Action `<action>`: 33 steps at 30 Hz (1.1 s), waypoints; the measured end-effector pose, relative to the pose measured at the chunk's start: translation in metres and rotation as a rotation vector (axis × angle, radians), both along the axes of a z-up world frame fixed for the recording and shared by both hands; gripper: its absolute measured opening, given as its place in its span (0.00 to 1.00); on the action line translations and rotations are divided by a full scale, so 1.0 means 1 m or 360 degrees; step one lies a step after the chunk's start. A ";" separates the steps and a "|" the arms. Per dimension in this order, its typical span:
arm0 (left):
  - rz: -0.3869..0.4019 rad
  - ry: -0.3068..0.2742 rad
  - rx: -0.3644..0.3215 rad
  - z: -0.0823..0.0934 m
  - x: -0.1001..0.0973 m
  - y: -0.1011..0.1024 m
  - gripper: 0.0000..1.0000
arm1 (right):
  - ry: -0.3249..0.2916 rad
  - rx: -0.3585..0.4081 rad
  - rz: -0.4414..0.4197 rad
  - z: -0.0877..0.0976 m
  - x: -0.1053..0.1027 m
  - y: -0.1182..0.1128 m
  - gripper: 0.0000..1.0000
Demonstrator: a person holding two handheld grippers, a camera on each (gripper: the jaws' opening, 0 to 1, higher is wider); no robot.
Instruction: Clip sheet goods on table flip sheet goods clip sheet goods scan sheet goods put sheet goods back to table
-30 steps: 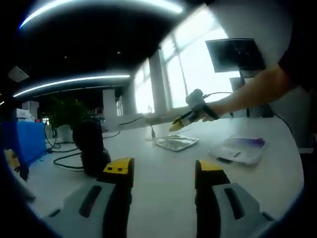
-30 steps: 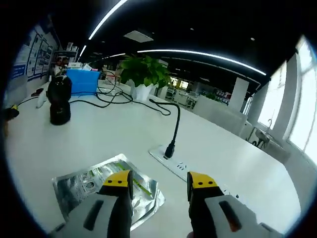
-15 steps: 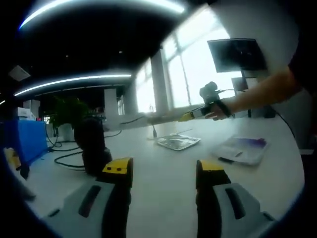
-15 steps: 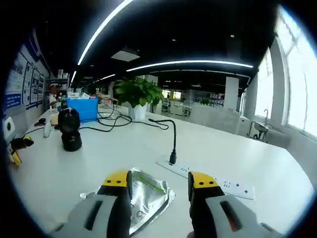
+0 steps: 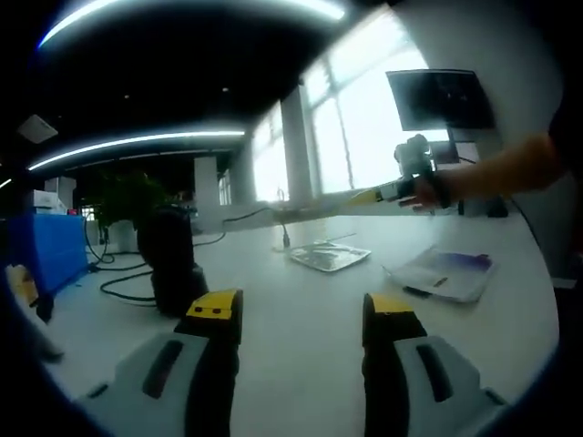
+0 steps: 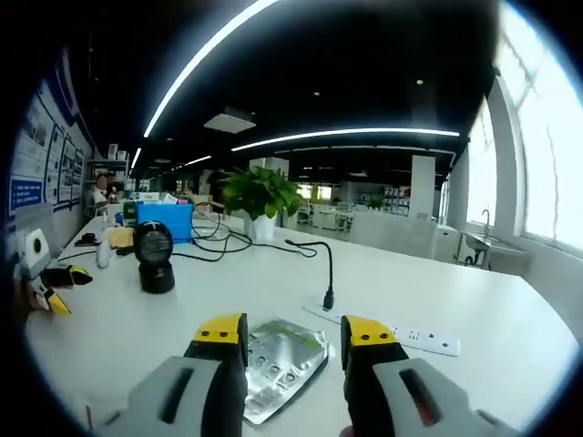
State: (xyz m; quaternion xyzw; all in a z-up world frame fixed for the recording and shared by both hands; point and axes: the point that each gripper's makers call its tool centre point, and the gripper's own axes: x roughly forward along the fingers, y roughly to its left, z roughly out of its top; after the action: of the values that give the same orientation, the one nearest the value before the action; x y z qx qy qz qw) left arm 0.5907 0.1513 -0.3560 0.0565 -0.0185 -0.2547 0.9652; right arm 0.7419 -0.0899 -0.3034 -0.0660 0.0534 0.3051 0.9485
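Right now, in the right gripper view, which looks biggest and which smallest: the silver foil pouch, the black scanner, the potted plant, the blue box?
1. Silver foil pouch, though it lies nearest the camera
2. Potted plant
3. Blue box and black scanner, too alike to rank

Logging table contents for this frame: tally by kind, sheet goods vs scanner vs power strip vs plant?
Silver foil sheet pack: 1
White sheet pack with purple print: 1
Black scanner: 1
White power strip: 1
Potted plant: 1
Total: 5
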 end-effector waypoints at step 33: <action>0.0009 -0.0002 -0.0031 0.002 0.002 0.003 0.45 | -0.0175 0.0206 -0.0062 0.008 -0.091 -0.053 0.29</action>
State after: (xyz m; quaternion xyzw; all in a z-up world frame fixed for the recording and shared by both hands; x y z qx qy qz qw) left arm 0.5922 0.1540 -0.3538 0.0473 -0.0215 -0.2518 0.9664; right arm 0.6506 -0.1434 -0.2957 -0.0203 -0.0174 0.2854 0.9580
